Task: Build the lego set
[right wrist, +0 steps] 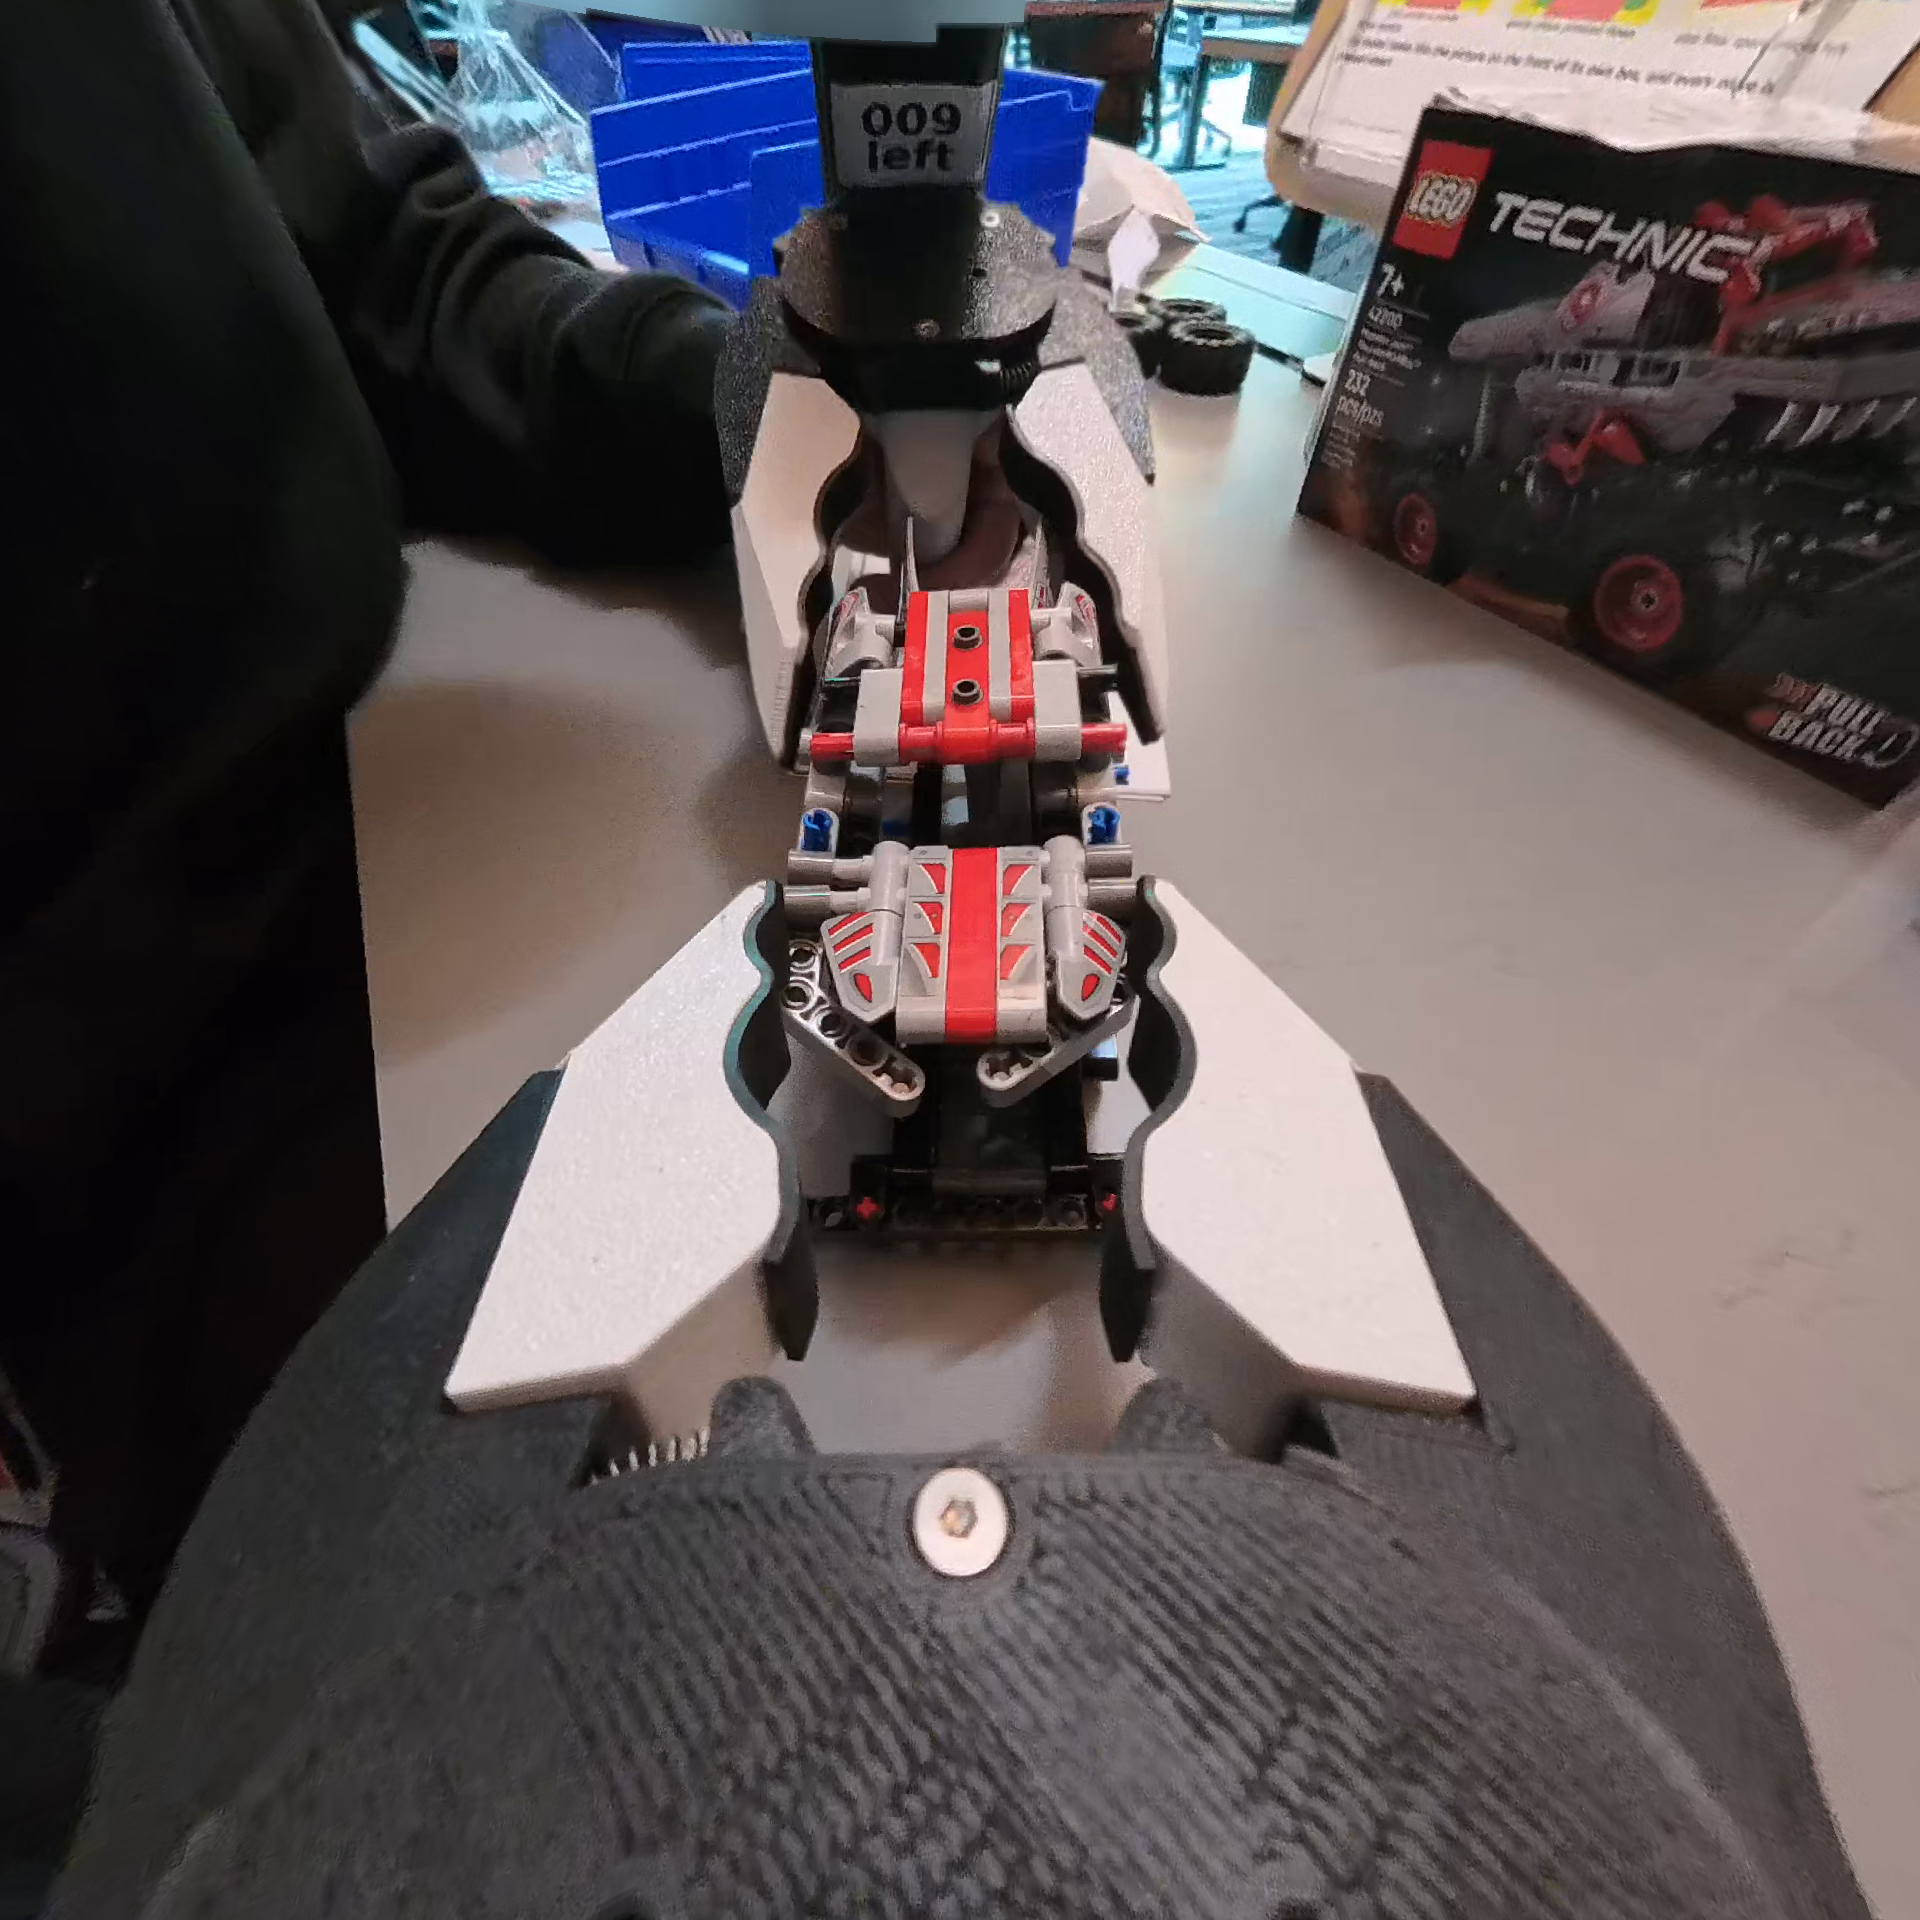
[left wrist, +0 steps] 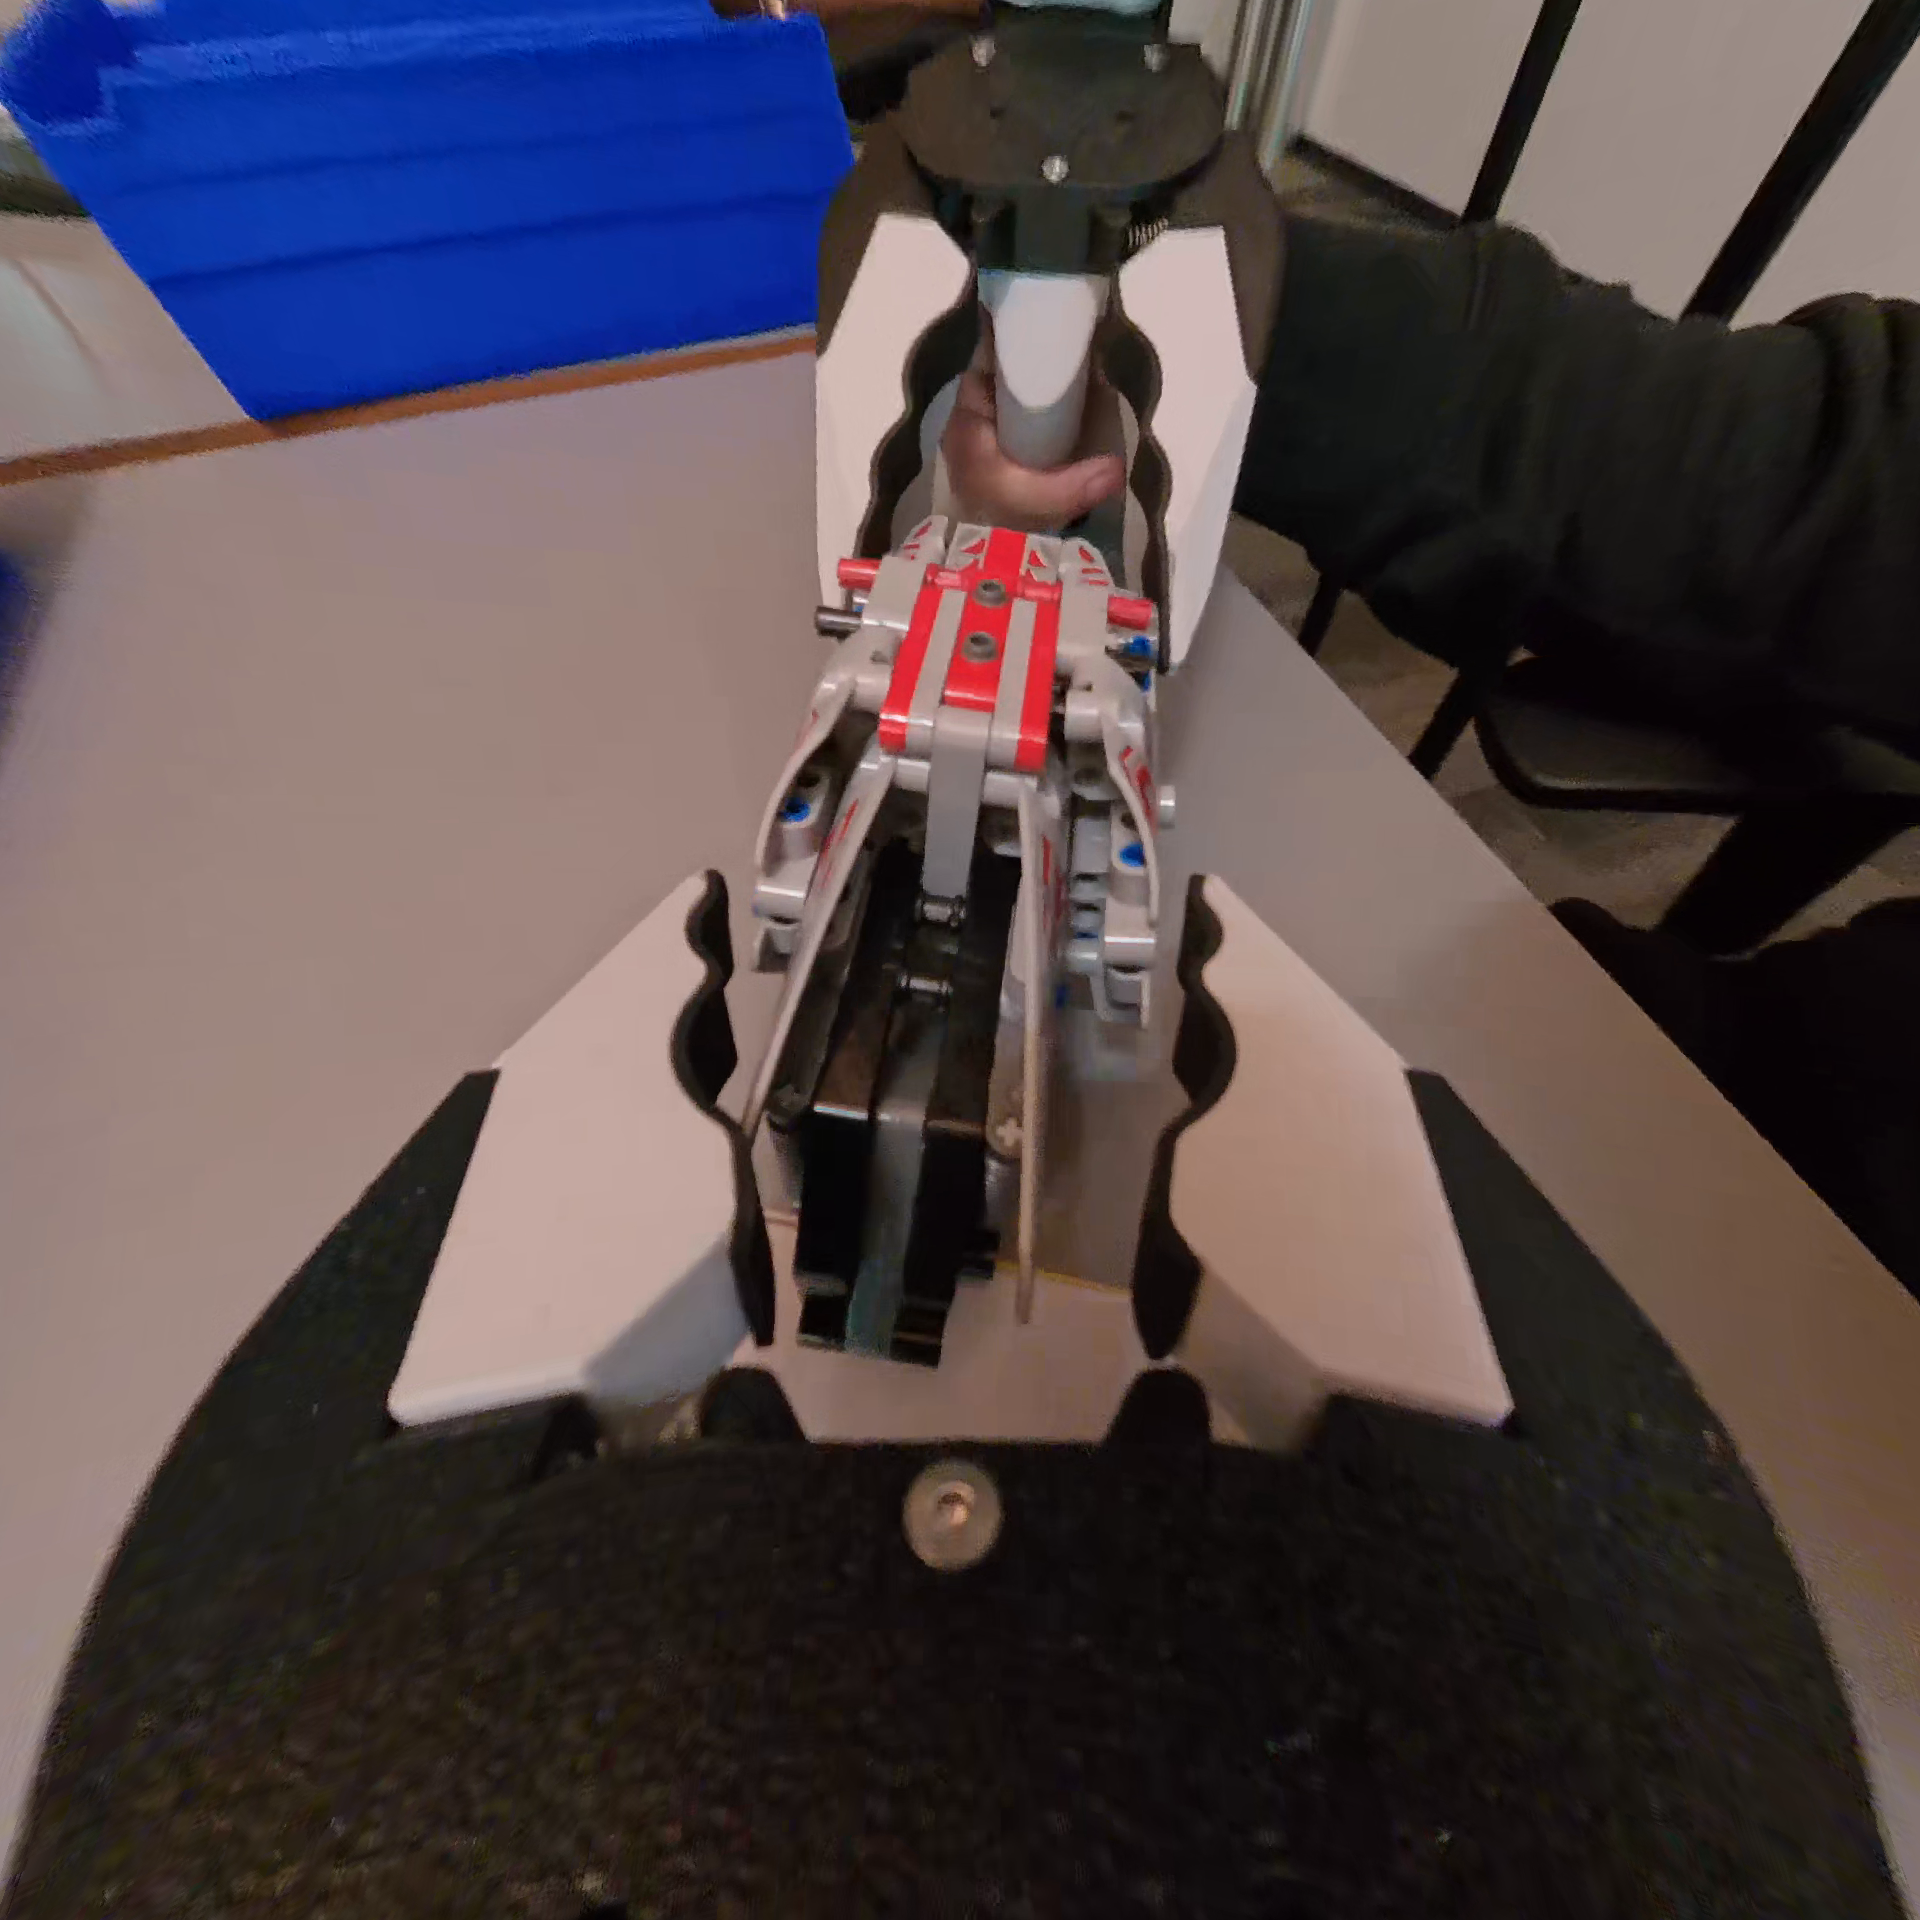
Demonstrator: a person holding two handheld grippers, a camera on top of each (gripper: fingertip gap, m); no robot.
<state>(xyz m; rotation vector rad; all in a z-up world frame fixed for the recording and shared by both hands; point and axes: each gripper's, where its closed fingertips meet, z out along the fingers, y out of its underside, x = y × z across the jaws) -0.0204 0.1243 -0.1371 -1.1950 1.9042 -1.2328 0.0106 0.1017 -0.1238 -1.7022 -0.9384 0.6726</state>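
Note:
A grey, red and black lego vehicle model (left wrist: pixel 966 665) is held over the table between my two grippers, which face each other. My left gripper (left wrist: pixel 956 904) is shut on the model's black and grey end, its fingers against both sides. My right gripper (left wrist: pixel 1003 582) shows beyond it, on the far end. In the right wrist view my right gripper (right wrist: pixel 958 899) is shut on the end of the model (right wrist: pixel 971 956) with the grey and red wing panels. My left gripper (right wrist: pixel 966 727) holds the opposite end there.
A blue bin (left wrist: pixel 468 208) stands at the back of the grey table (left wrist: pixel 416 779). The lego box (right wrist: pixel 1621 436) stands at the right, with black tyres (right wrist: pixel 1195 332) and papers behind it. A person's dark sleeve (right wrist: pixel 208 416) fills the left. Chair legs (left wrist: pixel 1507 104) stand beyond the table edge.

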